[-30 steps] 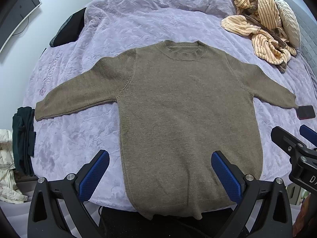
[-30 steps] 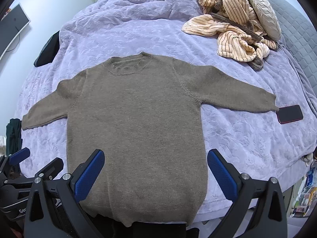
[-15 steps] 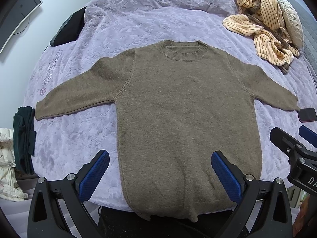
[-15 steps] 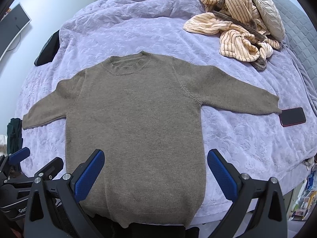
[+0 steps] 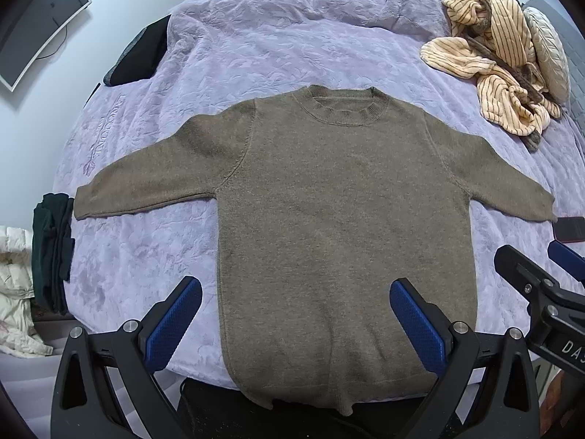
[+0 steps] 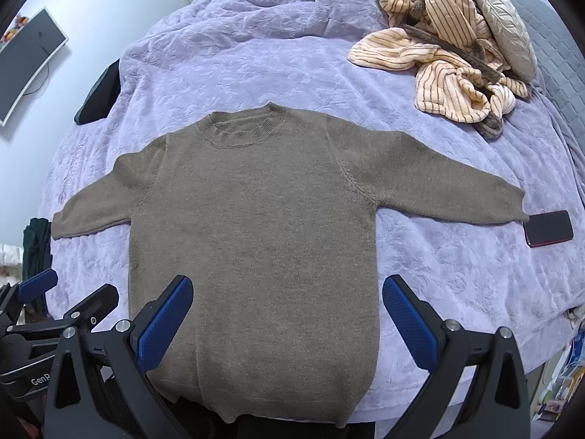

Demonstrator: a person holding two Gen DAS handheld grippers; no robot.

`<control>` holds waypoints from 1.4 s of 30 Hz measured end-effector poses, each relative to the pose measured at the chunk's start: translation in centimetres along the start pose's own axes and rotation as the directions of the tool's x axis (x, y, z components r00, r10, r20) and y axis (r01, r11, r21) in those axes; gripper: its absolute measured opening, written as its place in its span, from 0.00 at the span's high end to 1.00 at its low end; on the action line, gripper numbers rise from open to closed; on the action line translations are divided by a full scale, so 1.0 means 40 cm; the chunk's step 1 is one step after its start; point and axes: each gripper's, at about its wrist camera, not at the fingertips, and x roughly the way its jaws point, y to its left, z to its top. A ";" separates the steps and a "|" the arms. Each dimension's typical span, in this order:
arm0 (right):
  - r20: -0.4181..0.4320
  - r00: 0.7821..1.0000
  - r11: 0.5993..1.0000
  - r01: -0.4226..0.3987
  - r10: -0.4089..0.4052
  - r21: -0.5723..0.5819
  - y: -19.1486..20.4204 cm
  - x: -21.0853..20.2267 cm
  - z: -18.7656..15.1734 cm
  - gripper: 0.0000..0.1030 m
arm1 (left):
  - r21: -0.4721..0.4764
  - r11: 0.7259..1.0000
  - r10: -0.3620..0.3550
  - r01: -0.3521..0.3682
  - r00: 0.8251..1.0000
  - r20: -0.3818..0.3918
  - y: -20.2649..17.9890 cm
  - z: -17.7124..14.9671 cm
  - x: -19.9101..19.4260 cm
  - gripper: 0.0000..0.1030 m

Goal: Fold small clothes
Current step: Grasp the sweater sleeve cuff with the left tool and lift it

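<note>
A brown knit sweater lies flat, front up, on the lilac bedspread. Both sleeves are spread out to the sides and its hem hangs slightly over the near bed edge. My left gripper hovers open above the lower part of the sweater, nothing between its blue pads. My right gripper is open too, over the sweater's lower right half and empty. Each gripper shows at the edge of the other's view: the right gripper and the left gripper.
A heap of striped cream clothing and a quilted cushion lie at the far right of the bed. A dark phone rests by the right cuff. A black item sits at the far left edge; dark green clothes hang beside the bed.
Both views have shifted slightly, so the sweater sits a little farther up and left in frame. The sweater itself has not moved, and both grippers stay open.
</note>
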 end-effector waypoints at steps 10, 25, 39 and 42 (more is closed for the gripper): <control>-0.009 0.999 0.998 -0.040 0.040 -0.043 -0.034 0.005 0.009 0.00 | -0.061 0.998 0.019 -0.020 1.000 -0.013 -0.034 -0.018 -0.011 0.00; -0.092 0.993 0.993 -0.083 0.075 -0.089 0.023 0.089 0.022 0.00 | -0.264 0.964 -0.027 0.011 0.998 -0.056 0.140 -0.050 0.049 0.00; -0.205 0.978 0.992 -0.066 0.043 -0.108 0.362 0.244 0.038 0.00 | -0.332 0.940 -0.099 0.080 0.994 -0.038 0.553 0.046 0.298 0.00; -0.242 0.968 0.982 -0.105 0.066 -0.154 0.475 0.290 0.027 0.00 | -0.405 0.903 -0.149 0.142 0.989 0.013 0.691 0.055 0.352 0.00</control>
